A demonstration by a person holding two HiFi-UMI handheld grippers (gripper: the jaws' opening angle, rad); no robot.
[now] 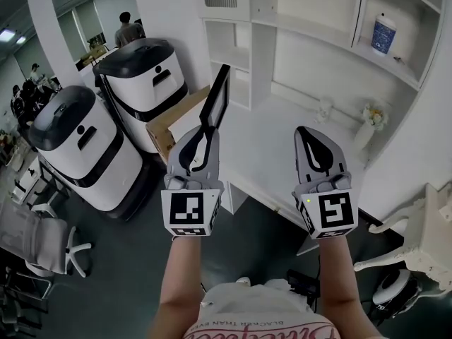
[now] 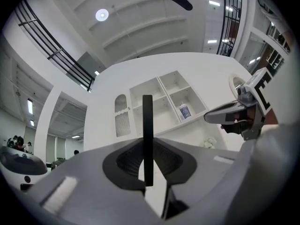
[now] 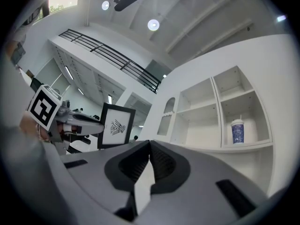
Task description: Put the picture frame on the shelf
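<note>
Right gripper view faces picture frame [image 3: 116, 125]; left claw [image 2: 147, 150] clamps it; right claw [image 3: 150, 146] shut.

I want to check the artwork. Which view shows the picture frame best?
The right gripper view: the picture frame faces that camera, its drawing plain. The left gripper view shows only its black edge; the head view shows it steeply angled, face unreadable.

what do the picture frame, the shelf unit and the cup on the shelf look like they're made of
Picture frame: thin matte black moulding, wood or plastic, can't tell which; a white printed sheet sits inside it.
Shelf unit: smooth white painted board, likely a wood composite, judging by its flat even faces.
Cup: probably paper, white with a blue print.
</note>
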